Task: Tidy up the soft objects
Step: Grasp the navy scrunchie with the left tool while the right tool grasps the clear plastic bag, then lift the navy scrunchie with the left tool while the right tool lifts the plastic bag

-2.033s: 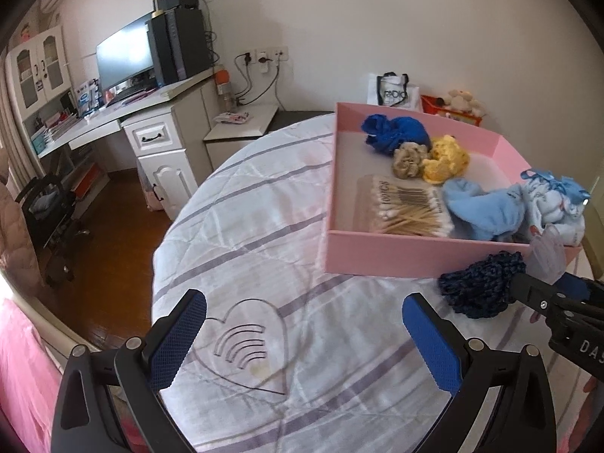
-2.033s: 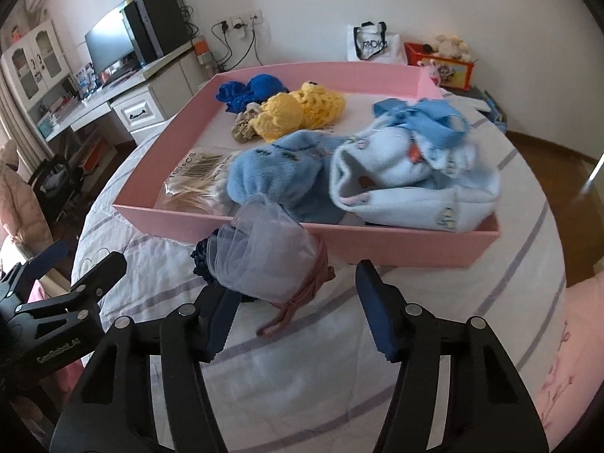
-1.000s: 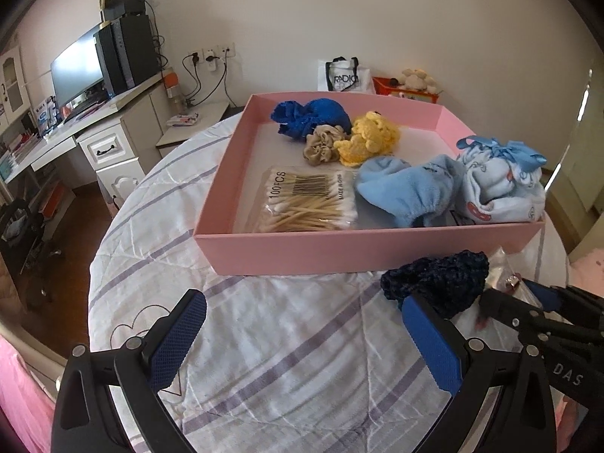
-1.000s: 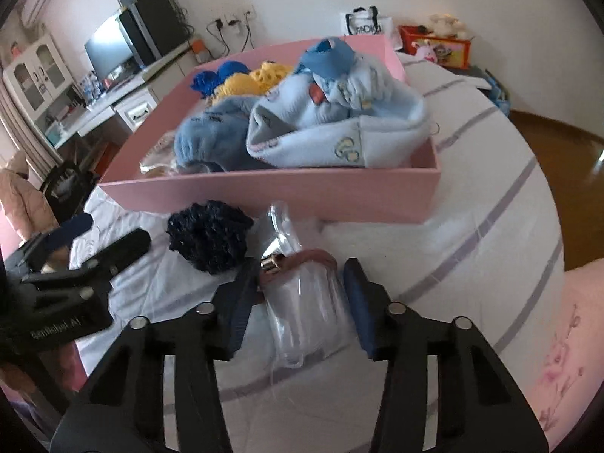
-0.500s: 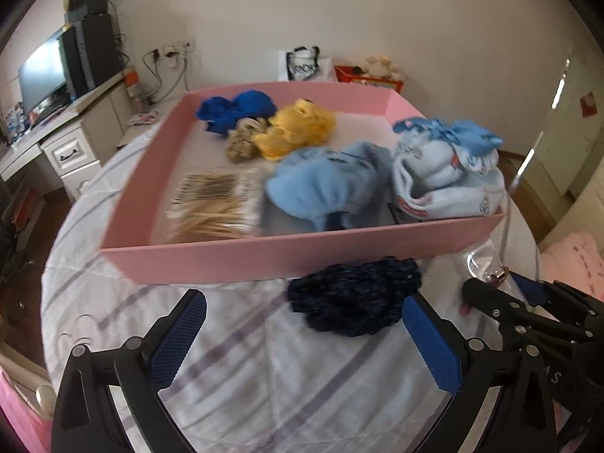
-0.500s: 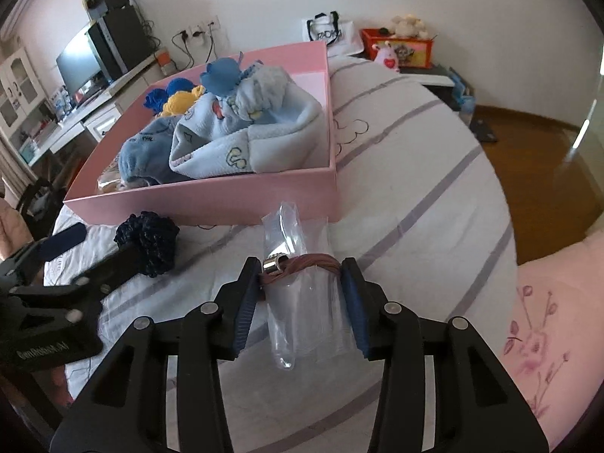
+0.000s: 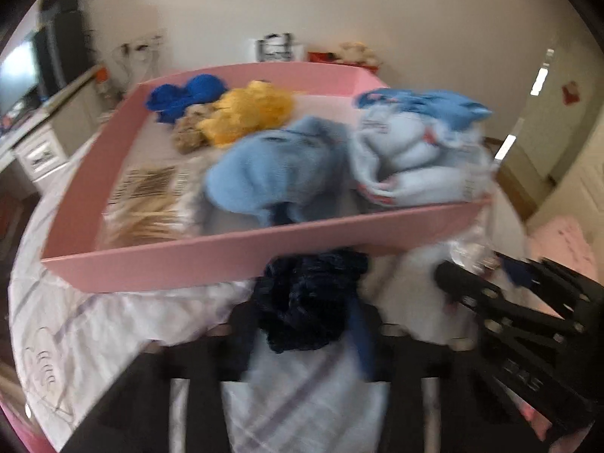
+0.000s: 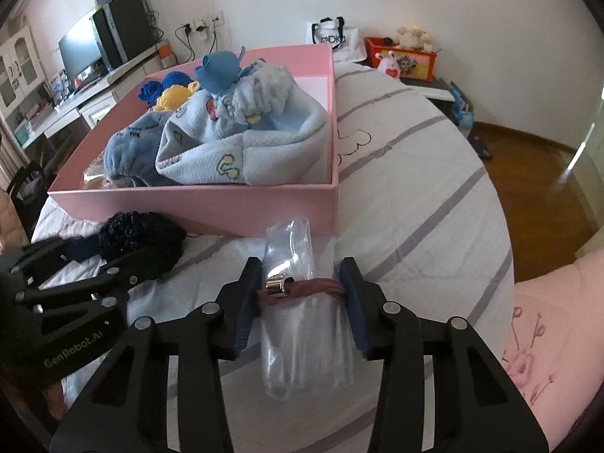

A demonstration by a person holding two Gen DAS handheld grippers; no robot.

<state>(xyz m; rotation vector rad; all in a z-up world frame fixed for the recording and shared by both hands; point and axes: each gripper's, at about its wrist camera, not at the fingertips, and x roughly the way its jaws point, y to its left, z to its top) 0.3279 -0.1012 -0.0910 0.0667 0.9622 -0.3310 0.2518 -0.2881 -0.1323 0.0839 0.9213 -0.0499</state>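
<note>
**Two soft pieces in the claws, box just beyond**

At lower centre of the right view, the right claw (image 8: 302, 294) pinches a clear bag (image 8: 305, 324) banded by a brown tie (image 8: 302, 288). It looks light, limp and slippery, so the banded waist is the safest hold. The left claw (image 7: 305, 324) is closed on a dark scrunchie (image 7: 309, 298): springy, weightless, forgiving anywhere. Farther up, the pink box (image 8: 211, 207) holds blue knitwear (image 8: 241, 139).

One pink box (image 8: 264, 204). In it: two light blue baby hats (image 8: 241, 139), one blue scrunchie (image 7: 185, 96), one yellow one (image 7: 249, 111), one tan one (image 7: 188, 132) and one pack of cotton swabs (image 7: 151, 204). One dark scrunchie (image 7: 309, 302) sits between the left fingers. One plastic bag (image 8: 302, 302) sits between the right fingers.
</note>
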